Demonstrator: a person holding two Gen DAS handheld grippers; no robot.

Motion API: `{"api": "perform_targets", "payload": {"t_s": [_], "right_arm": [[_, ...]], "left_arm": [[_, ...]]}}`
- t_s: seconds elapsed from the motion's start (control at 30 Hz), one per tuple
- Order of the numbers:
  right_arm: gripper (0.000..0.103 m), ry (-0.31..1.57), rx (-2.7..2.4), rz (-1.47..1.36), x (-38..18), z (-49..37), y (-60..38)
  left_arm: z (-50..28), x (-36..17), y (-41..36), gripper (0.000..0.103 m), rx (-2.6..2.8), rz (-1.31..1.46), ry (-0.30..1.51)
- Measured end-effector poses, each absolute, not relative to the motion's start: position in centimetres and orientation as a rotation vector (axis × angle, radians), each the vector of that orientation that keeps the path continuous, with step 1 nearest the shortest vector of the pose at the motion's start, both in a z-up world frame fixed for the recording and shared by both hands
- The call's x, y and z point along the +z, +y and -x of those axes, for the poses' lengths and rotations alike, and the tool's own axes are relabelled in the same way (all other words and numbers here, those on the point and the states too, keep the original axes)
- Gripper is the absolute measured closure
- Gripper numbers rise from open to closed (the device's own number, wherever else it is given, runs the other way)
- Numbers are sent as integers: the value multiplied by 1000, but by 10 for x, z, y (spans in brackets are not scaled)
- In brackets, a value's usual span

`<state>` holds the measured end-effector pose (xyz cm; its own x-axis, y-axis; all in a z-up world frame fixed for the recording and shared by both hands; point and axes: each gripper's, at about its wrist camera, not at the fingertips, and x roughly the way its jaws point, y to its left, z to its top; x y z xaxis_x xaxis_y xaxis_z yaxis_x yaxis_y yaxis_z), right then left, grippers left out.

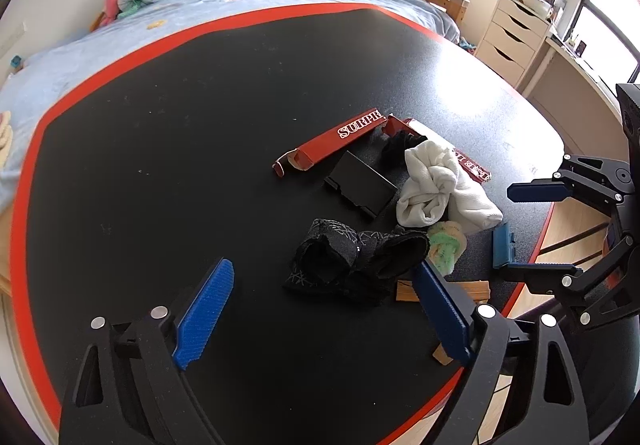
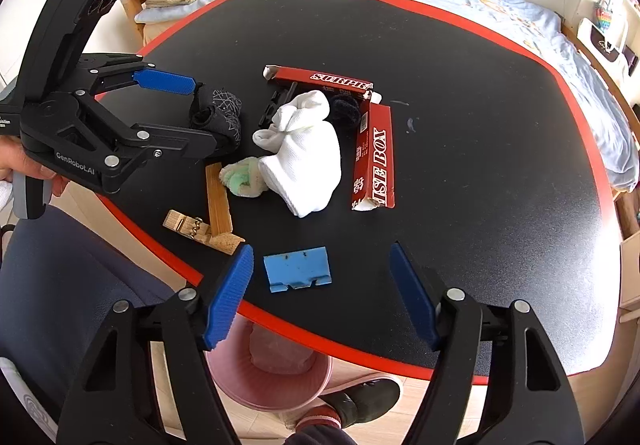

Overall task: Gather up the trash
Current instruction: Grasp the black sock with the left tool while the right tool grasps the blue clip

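Note:
A torn red "SURPRISE BOX" carton [image 2: 374, 157] [image 1: 340, 139] lies in two strips on the black table [image 2: 480, 125]. Near it lie white socks [image 2: 304, 153] [image 1: 436, 185], a black patterned sock [image 1: 340, 257] [image 2: 220, 113], a green fuzzy sock [image 2: 244, 179], a blue plastic piece [image 2: 298, 269] [image 1: 503, 247], wooden bits [image 2: 218, 201] and a black tray [image 1: 360, 183]. My left gripper [image 1: 324, 305] [image 2: 192, 113] is open, jaws either side of the black sock. My right gripper [image 2: 322, 293] [image 1: 524, 229] is open above the blue piece.
A pink bin [image 2: 272, 373] stands on the floor under the table's near edge, beside a foot. A bed [image 1: 200, 17] with plush toys lies beyond the table. White drawers [image 1: 512, 41] stand by the window.

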<state>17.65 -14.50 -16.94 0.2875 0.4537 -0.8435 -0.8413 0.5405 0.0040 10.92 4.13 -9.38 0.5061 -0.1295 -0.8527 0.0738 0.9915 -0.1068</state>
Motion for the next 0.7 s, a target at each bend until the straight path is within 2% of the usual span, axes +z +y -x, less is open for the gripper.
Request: {"api": "perform_targets", "payload": {"t_s": [0.07,0.13,0.2,0.23,0.3,0.43,0.7], "right_arm": [[50,916,919,502,-171,-175,-144],[62,918,920,500,-172,-174,-144],[70,917,919,492,-173,-174,-146],[71,916,917,489,-173,-175,-146],[72,915,916,484,-173,-175,-147],[72,915,906,463,-173,-177,-151],[72,904,896,421,-160,-174,-159]], "left_arm": [[-111,-96,41,28,-130,62,1037],[-109,-96,40,32,-137,69,1035],[-110,-96,39,36,-142,77,1031],[-110,-96,38,41,-145,79,1030],[-111,-95,36,51,-161,87,1030],[-112,-93,35,56,-152,93,1030],[-104,-79,40,58,-116,104,1002]]}}
